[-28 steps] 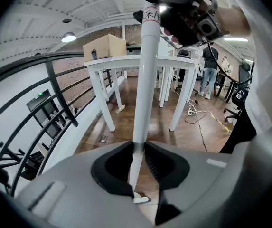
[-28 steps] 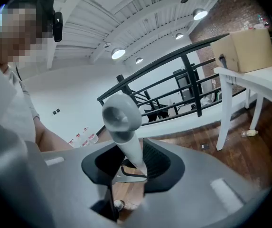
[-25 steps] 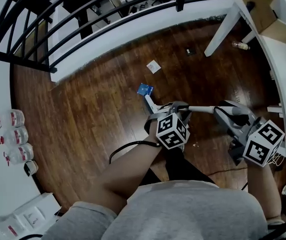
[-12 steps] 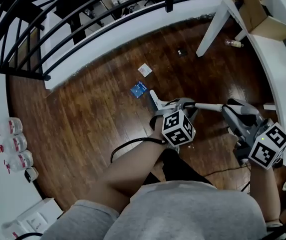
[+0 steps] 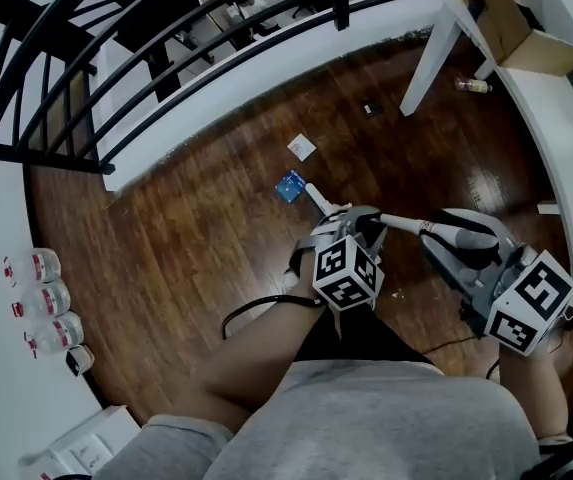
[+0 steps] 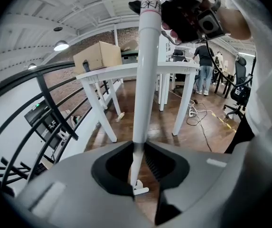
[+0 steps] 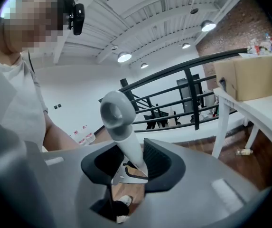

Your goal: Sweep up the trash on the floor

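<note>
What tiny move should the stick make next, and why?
Probably a short push of the pole forward, toward the blue wrapper. The left gripper and right gripper are both shut on the pole, and its far end lies right beside the wrapper. The white paper is farther off.

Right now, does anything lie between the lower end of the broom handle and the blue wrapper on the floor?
Nothing visible does. The broom handle ends right beside the blue wrapper, with only bare wooden floor around them. The white paper scrap lies farther on, past the wrapper.
</note>
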A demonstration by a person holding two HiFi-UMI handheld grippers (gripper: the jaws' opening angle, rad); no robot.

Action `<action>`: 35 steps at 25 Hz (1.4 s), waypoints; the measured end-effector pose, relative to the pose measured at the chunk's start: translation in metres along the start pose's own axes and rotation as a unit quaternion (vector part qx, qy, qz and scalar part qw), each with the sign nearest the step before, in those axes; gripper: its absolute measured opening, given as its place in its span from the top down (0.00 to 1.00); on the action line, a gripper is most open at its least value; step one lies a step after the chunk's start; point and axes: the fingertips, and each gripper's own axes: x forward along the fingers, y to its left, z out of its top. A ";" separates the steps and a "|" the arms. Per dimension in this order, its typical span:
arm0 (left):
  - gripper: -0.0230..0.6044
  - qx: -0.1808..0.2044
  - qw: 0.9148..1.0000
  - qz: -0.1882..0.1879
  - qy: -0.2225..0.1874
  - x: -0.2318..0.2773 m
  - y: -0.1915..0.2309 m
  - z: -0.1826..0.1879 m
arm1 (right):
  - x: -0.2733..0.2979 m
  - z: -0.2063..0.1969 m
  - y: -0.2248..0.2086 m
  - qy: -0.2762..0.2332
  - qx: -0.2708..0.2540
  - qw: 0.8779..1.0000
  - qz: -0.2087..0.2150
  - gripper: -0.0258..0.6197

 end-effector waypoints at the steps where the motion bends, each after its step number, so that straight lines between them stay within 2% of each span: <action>1: 0.85 0.001 1.000 0.006 -0.001 -0.010 0.004 -0.003 | 0.005 0.005 0.012 -0.001 -0.010 1.000 0.007 0.76; 4: 0.85 0.011 1.000 0.018 -0.012 -0.034 0.025 -0.006 | 0.019 0.024 0.035 -0.014 -0.035 0.999 0.008 0.75; 7: 0.85 0.013 1.000 0.017 -0.017 -0.058 0.054 -0.016 | 0.044 0.044 0.051 -0.029 -0.031 0.999 -0.001 0.75; 12: 0.85 0.048 0.999 -0.002 -0.006 -0.090 0.111 -0.047 | 0.101 0.077 0.064 -0.060 0.005 0.998 -0.020 0.74; 16: 0.85 0.082 0.996 -0.030 0.014 -0.105 0.151 -0.090 | 0.155 0.085 0.067 -0.079 0.041 0.995 -0.036 0.74; 21: 0.85 0.131 0.988 -0.070 0.044 -0.115 0.192 -0.144 | 0.211 0.078 0.063 -0.122 0.106 0.984 -0.069 0.74; 27: 0.85 0.176 0.975 -0.119 0.069 -0.101 0.206 -0.181 | 0.244 0.053 0.055 -0.139 0.146 0.974 -0.106 0.74; 32: 0.85 0.192 0.968 -0.149 0.060 -0.076 0.196 -0.176 | 0.235 0.037 0.039 -0.149 0.164 0.963 -0.154 0.75; 35: 0.85 0.211 0.961 -0.170 0.056 -0.063 0.182 -0.166 | 0.217 0.026 0.027 -0.158 0.193 0.951 -0.180 0.75</action>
